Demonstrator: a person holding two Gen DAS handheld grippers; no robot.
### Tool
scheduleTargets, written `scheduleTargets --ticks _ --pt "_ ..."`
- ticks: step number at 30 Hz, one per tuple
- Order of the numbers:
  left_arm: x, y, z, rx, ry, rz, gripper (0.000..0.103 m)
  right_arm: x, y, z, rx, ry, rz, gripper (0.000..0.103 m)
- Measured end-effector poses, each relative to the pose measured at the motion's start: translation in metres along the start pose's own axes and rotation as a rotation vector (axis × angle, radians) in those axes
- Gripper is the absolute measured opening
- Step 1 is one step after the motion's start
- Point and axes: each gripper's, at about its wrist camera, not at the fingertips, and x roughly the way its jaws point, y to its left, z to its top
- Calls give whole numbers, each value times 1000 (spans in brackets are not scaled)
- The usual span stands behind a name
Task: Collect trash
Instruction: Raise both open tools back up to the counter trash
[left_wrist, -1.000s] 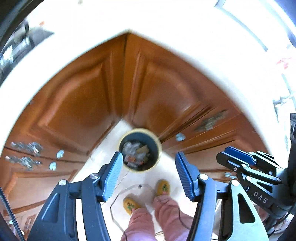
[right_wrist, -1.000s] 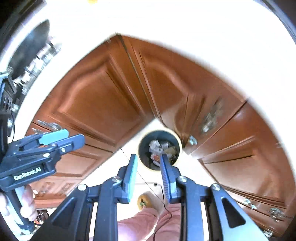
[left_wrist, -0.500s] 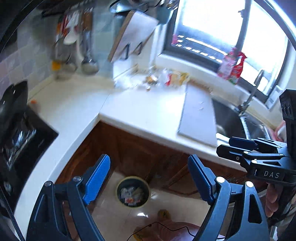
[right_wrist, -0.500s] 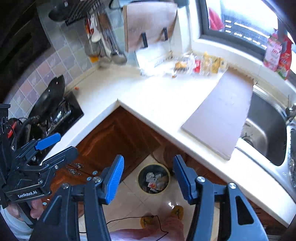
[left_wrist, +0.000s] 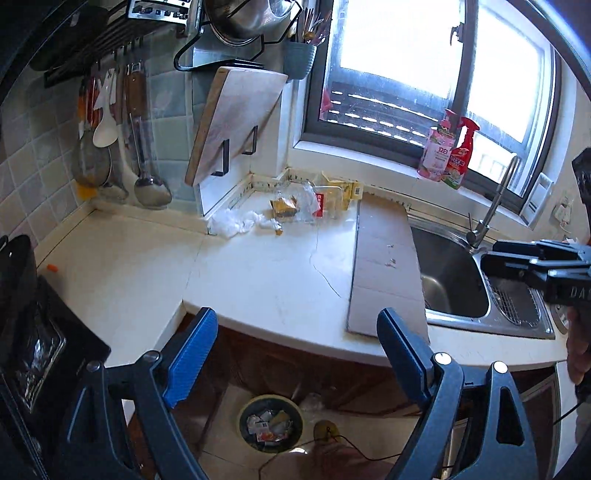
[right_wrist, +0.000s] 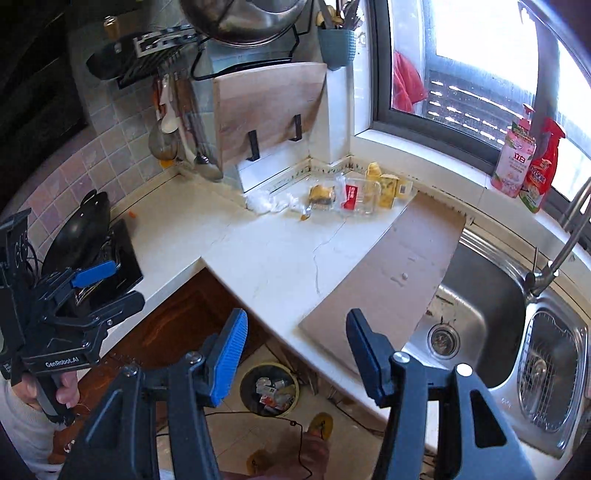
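A heap of trash lies in the far corner of the white counter: crumpled white plastic, a brown-yellow snack wrapper, a clear packet with a red label and yellow wrappers. A round bin with wrappers inside stands on the floor under the counter edge; it also shows in the right wrist view. My left gripper is open and empty, held over the counter's front edge. My right gripper is open and empty, also at the front edge.
A cardboard sheet lies on the counter and overhangs the steel sink with its tap. A stove with a black wok is at the left. A cutting board, hanging utensils and spray bottles line the back.
Both grippers have risen from pointing down at the bin and cabinet doors to looking across the counter. Both jaws have opened wider, the right one most.
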Motion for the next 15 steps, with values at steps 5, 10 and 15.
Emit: scheduleTargets --ticks 5,10,15 --pt "49 21 38 -22 23 6 87 33 -33 49 39 3 48 56" --pt "124 49 75 -53 50 55 87 90 -55 96 57 37 111 56" --pt "206 68 98 -59 48 117 87 174 -69 129 74 94 149 56"
